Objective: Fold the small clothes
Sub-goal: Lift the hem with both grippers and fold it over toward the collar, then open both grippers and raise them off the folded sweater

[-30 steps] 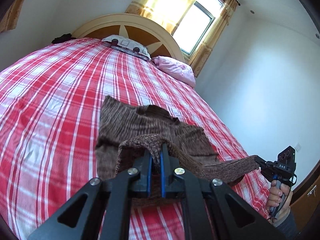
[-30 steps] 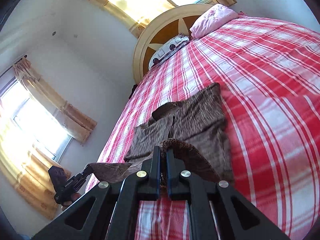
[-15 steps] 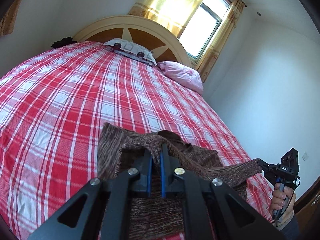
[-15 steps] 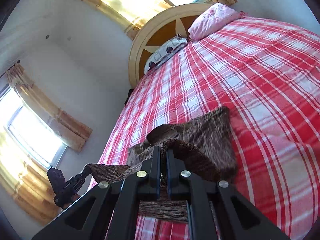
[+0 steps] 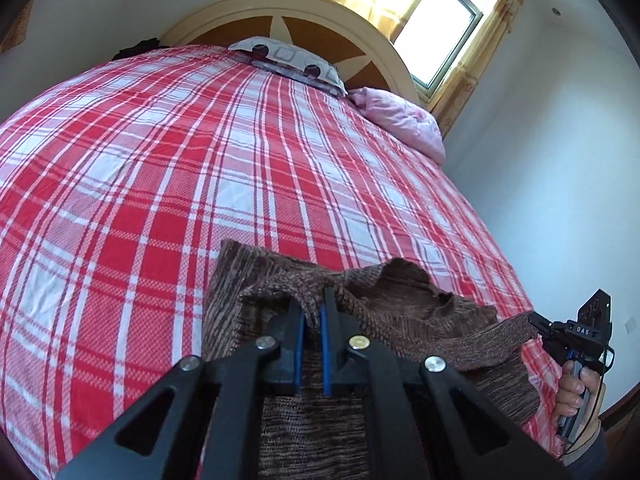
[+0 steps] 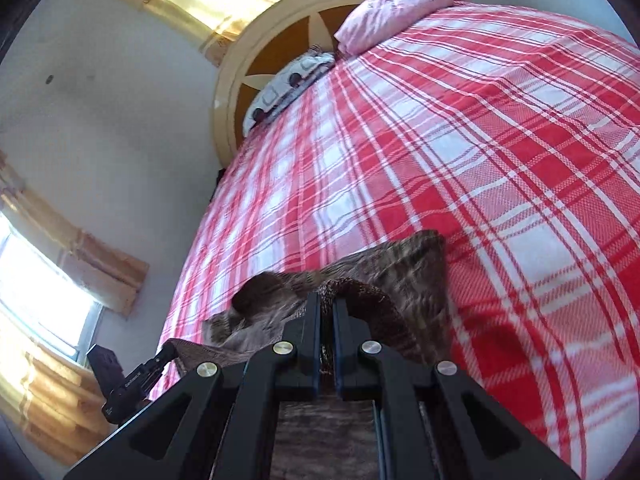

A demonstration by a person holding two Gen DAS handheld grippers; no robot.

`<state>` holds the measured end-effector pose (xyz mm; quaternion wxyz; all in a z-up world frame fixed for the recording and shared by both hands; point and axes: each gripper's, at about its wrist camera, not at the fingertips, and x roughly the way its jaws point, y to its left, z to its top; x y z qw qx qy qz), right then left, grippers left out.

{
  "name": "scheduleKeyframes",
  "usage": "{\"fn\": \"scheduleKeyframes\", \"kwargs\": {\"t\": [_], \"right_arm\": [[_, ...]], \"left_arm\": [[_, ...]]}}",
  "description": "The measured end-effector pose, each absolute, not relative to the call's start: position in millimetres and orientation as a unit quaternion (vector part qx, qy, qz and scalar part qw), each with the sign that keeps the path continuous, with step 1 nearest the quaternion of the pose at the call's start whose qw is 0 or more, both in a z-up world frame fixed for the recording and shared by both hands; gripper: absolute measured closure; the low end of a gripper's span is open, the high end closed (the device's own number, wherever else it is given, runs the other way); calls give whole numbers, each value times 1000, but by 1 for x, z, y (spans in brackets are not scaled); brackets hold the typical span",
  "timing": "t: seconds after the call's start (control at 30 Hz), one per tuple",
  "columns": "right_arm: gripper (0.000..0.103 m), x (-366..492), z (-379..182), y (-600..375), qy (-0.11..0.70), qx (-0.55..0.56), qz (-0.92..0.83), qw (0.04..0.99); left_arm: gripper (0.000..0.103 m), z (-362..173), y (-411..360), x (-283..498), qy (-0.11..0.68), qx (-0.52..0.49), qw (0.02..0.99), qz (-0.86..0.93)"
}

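Both hand-held grippers pinch the brown knit garment (image 5: 400, 312): the left hand-held gripper (image 5: 312, 312) clamps one raised edge, the right hand-held gripper (image 6: 327, 308) another, while the rest trails on the plaid bed (image 5: 160, 160), well short of the headboard (image 5: 280, 12). Uneven pulling could skew the fold; loose knit might slip free or bunch.
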<state>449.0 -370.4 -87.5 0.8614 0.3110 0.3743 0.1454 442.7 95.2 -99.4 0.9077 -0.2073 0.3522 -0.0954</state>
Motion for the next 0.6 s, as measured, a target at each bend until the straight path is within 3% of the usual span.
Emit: {"fn": "scheduleKeyframes", "kwargs": {"t": [0.13,0.2,0.23,0.27,0.3,0.33,0.37,0.4,0.5,0.57,0.6], "right_arm": [[98,473,-101,-376,382,320,128,858],[91,486,-110,-380,395,329,114,850],[64,490,-113,-381,401,329,102,849],[29,490,-113,-381,400,327,93,851],[23,487,-111,-381,393,325,95,855],[23,481,-106,-378,380,316,102,863],[23,476,-101,-374,376,301,105,870],[23,471,-96,-368,372,281,106,878],[23,451,-87,-341,376,231,151,885],[23,442,-92,-316,403,219,223,860],[23,442,-97,-303,423,207,246,847]], "left_arm": [[94,-109,97,460,365,-199,906,-79],[90,-111,102,463,366,-204,906,-64],[88,-111,105,464,366,-205,906,-57],[82,-109,110,461,363,-205,908,-46],[73,-107,112,459,359,-205,910,-41],[65,-104,116,455,352,-202,913,-34],[49,-100,119,450,346,-198,917,-26],[42,-96,121,442,335,-192,922,-23],[40,-89,111,425,331,-153,930,-40],[28,-93,98,420,346,-124,929,-46],[28,-98,88,421,358,-97,928,-43]]}}
